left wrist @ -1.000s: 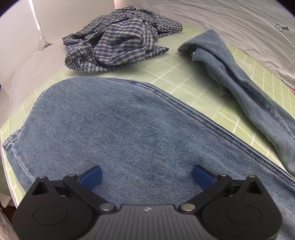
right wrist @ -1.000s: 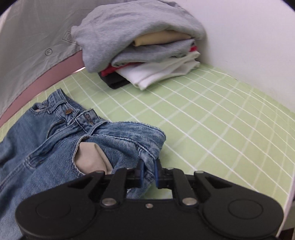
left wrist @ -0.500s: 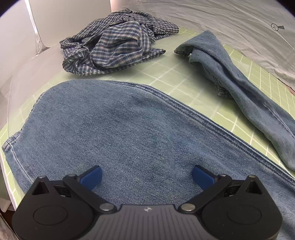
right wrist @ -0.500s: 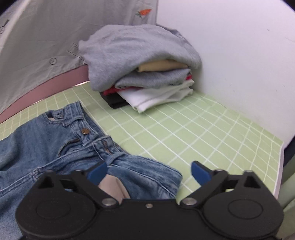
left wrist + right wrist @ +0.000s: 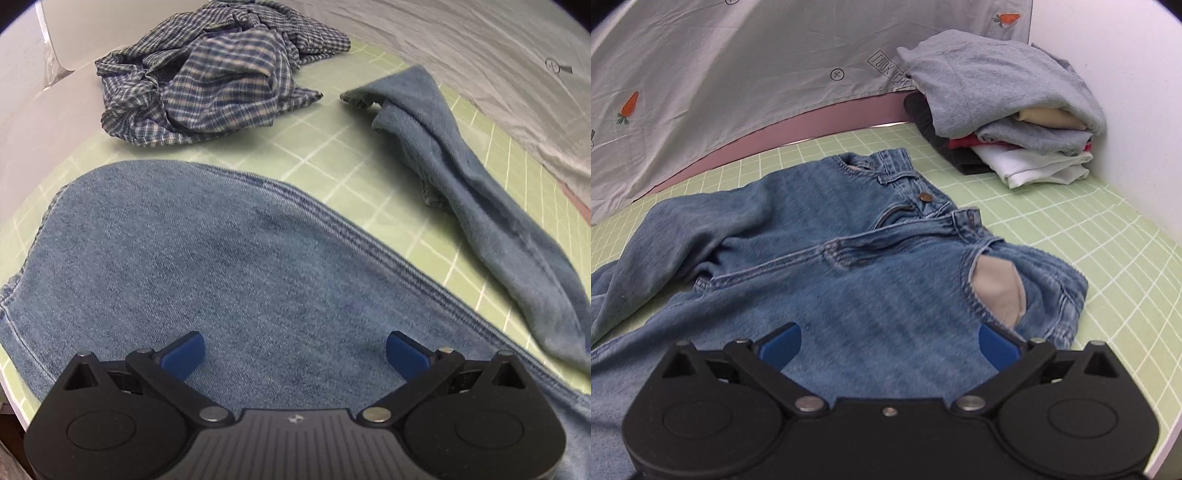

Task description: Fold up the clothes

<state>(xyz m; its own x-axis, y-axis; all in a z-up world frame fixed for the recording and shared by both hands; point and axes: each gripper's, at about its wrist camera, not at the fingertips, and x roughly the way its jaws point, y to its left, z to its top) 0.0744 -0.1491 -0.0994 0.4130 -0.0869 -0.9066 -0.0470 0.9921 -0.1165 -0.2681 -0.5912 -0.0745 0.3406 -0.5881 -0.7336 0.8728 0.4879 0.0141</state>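
Observation:
A pair of blue jeans (image 5: 827,258) lies spread on the green grid mat (image 5: 1108,236), waistband far right with a beige pocket lining (image 5: 997,288) turned out. In the left wrist view one leg (image 5: 207,258) lies flat under my left gripper (image 5: 295,356), which is open and empty just above the denim. The other leg (image 5: 480,206) lies bunched and twisted to the right. My right gripper (image 5: 890,345) is open and empty above the hip area of the jeans.
A crumpled blue plaid shirt (image 5: 214,77) lies at the mat's far left. A stack of folded clothes (image 5: 1008,110) topped by a grey sweater sits in the far right corner against a white wall. A grey printed sheet (image 5: 738,74) hangs behind the mat.
My right gripper opened, let go of the jeans' waist corner and pulled back and up. The left gripper stayed open and shifted slightly over the leg.

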